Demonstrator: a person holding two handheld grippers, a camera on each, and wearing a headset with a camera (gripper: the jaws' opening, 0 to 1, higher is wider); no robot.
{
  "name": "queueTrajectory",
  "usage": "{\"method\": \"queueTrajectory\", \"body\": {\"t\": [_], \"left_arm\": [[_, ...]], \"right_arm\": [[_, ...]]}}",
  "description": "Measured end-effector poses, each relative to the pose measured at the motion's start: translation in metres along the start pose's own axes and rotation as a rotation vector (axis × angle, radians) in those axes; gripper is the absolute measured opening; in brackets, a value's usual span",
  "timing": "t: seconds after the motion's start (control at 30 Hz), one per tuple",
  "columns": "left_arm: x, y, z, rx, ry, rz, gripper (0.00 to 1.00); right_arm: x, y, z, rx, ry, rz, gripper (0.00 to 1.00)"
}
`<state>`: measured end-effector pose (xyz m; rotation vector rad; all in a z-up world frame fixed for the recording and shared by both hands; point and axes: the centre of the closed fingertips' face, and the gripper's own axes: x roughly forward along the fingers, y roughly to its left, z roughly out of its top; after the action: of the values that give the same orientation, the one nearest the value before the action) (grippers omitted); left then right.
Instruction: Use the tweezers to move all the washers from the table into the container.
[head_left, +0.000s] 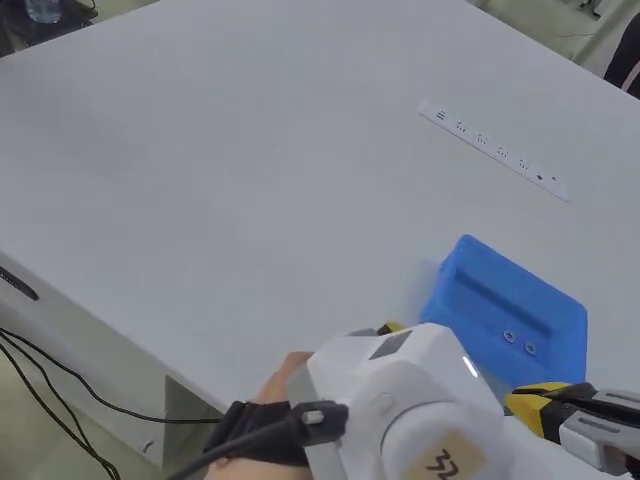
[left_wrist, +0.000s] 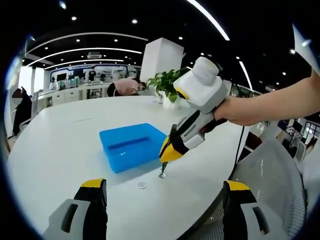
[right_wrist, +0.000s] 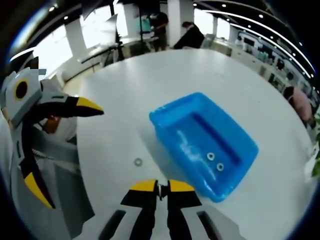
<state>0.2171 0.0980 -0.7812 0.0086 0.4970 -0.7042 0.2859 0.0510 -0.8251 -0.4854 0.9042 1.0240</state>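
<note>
Presently one washer (left_wrist: 142, 185) lies flat on the worktop (left_wrist: 60, 150), near the blue container (left_wrist: 130, 145) and just beside the tips of the tweezers (left_wrist: 163, 172), not touching them. Two more washers (right_wrist: 210, 156) already sit in the container. The right hand-held gripper (left_wrist: 169, 151) is clenched on the tweezers, tips down at the worktop. The left hand-held gripper (left_wrist: 163, 184) is released, jaws wide.

The pickup probably calls for sliding the tips sideways until they straddle the washer's rim. A thin ring on smooth white may skate, so pinch gently, then lift clear over the container wall before letting go.
</note>
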Motion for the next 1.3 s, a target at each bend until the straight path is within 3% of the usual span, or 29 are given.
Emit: {"method": "queueTrajectory", "body": {"t": [0.23, 0.33, 0.6, 0.9, 1.1, 1.3], "left_arm": [[-0.001, 0.000, 0.003, -0.002, -0.016, 0.003, 0.99], [-0.001, 0.001, 0.006, -0.005, -0.034, 0.006, 0.99], [-0.002, 0.002, 0.006, 0.000, -0.035, 0.014, 0.99], [-0.001, 0.002, 0.006, 0.001, -0.035, 0.018, 0.99], [-0.002, 0.002, 0.006, 0.000, -0.033, 0.021, 0.99], [-0.002, 0.002, 0.005, -0.001, -0.034, 0.020, 0.99]], "right_arm": [[0.000, -0.004, 0.000, -0.008, 0.001, 0.001, 0.03], [-0.005, -0.004, 0.008, -0.008, -0.022, 0.000, 0.03], [-0.022, -0.002, 0.033, -0.025, -0.058, 0.005, 0.03], [-0.038, 0.000, 0.057, -0.106, -0.075, -0.007, 0.03], [-0.040, -0.008, 0.062, -0.125, -0.072, -0.018, 0.04], [-0.039, -0.022, 0.068, -0.083, -0.094, -0.024, 0.04]]}}
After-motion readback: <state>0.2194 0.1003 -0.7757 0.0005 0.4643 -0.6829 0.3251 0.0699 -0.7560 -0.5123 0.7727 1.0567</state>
